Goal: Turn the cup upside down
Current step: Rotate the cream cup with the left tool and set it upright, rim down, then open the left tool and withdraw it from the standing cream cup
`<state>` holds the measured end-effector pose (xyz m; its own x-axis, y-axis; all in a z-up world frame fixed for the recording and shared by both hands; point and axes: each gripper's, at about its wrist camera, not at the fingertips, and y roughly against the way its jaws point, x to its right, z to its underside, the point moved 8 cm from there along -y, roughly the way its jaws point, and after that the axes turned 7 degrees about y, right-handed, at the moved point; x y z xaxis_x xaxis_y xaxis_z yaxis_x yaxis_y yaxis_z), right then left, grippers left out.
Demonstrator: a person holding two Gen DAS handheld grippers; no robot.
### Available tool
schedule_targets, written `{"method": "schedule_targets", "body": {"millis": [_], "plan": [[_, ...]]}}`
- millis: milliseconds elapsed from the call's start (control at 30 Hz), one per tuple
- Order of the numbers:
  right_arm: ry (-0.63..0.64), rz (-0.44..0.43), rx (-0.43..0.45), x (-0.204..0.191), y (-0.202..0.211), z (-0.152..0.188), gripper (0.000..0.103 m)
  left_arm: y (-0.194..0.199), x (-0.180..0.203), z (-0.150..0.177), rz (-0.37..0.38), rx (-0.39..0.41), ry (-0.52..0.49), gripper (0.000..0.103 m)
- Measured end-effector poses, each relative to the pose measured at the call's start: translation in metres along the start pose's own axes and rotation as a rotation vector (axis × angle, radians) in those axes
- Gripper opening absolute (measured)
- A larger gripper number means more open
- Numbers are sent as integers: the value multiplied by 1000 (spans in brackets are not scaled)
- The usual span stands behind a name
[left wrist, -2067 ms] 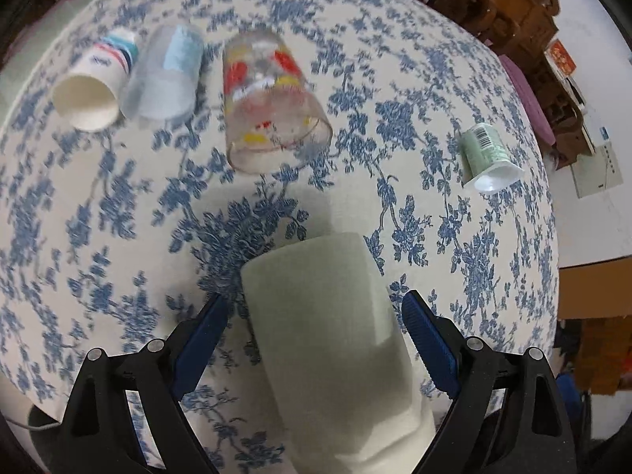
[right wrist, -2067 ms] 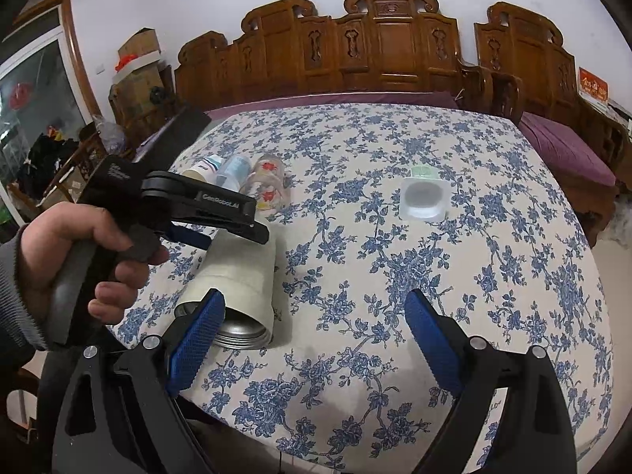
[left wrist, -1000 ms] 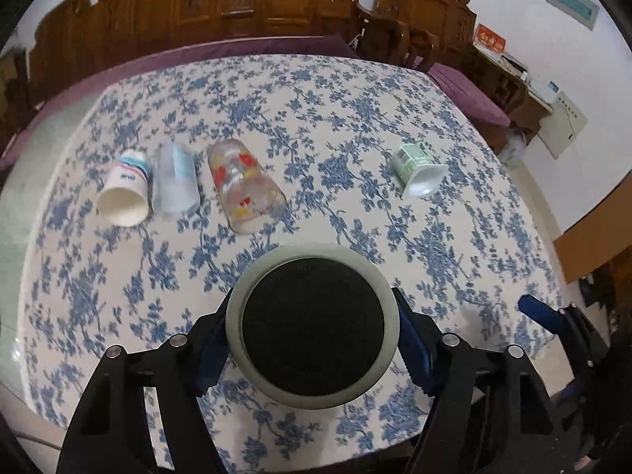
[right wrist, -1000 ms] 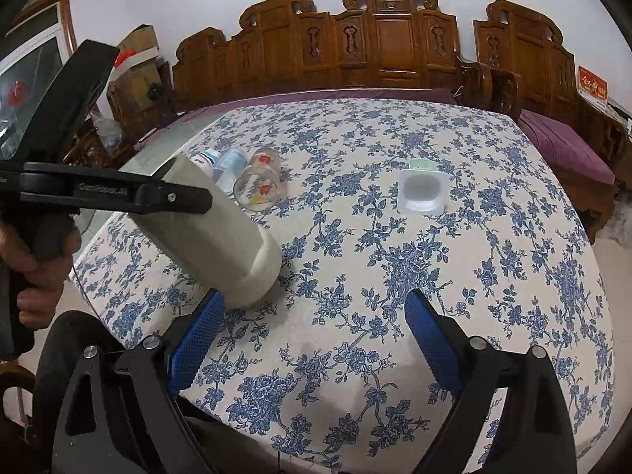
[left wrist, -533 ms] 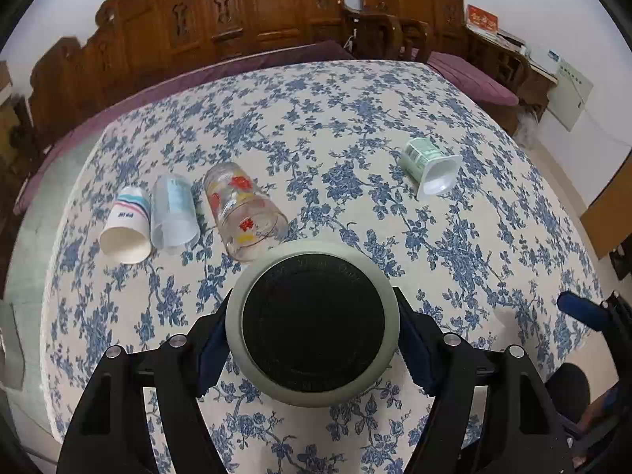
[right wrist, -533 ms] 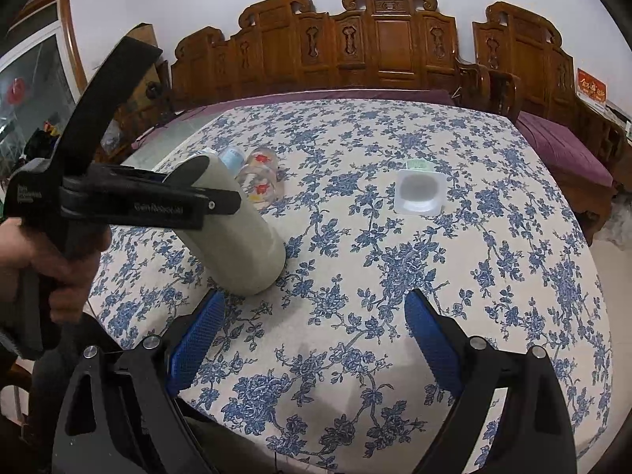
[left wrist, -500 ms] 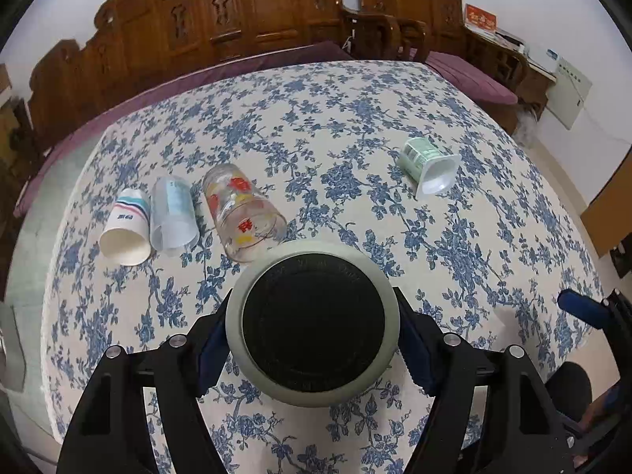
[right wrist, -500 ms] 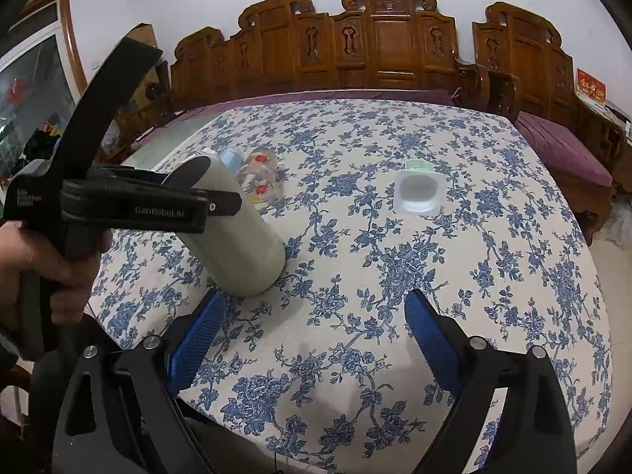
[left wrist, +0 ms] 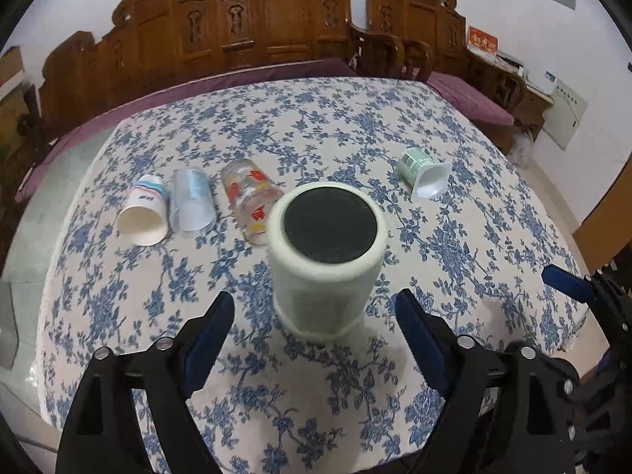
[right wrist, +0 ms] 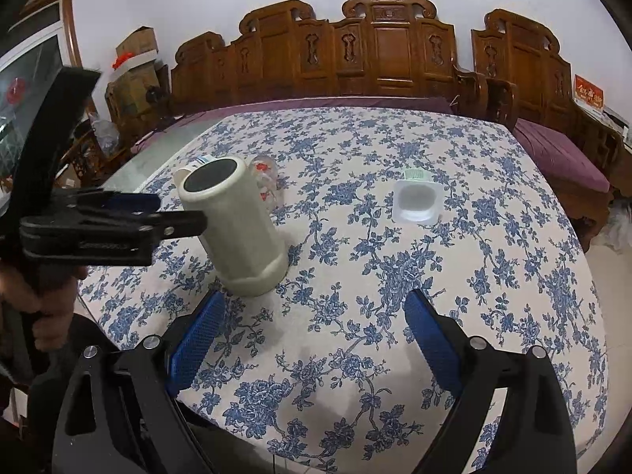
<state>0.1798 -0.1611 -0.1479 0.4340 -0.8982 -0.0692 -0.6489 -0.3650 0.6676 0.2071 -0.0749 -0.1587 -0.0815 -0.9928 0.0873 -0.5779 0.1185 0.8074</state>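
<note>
A pale green cup (left wrist: 324,276) stands upside down on the flowered tablecloth (left wrist: 454,237), its dark base facing up. My left gripper (left wrist: 314,312) is open, with its fingers apart on either side of the cup and drawn back from it. In the right wrist view the cup (right wrist: 237,237) stands left of centre, and the left gripper (right wrist: 181,223) reaches in from the left beside it. My right gripper (right wrist: 312,316) is open and empty above the table's near part.
Behind the cup lie a paper cup (left wrist: 144,213), a clear plastic cup (left wrist: 193,205) and a printed glass (left wrist: 249,197) on their sides. A green yogurt cup (left wrist: 422,173) lies at the right. Carved wooden chairs (left wrist: 276,23) stand behind the table.
My left gripper has set the cup upside down on the table, opened its jaws and pulled back from it. The right gripper has stayed still.
</note>
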Motion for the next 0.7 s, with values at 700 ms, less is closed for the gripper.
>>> {"method": "schedule_targets", "body": {"millis": [700], "plan": [[-30,36,58,-30,22,-12,100,75,-54,30,-84,170,73,95]]}}
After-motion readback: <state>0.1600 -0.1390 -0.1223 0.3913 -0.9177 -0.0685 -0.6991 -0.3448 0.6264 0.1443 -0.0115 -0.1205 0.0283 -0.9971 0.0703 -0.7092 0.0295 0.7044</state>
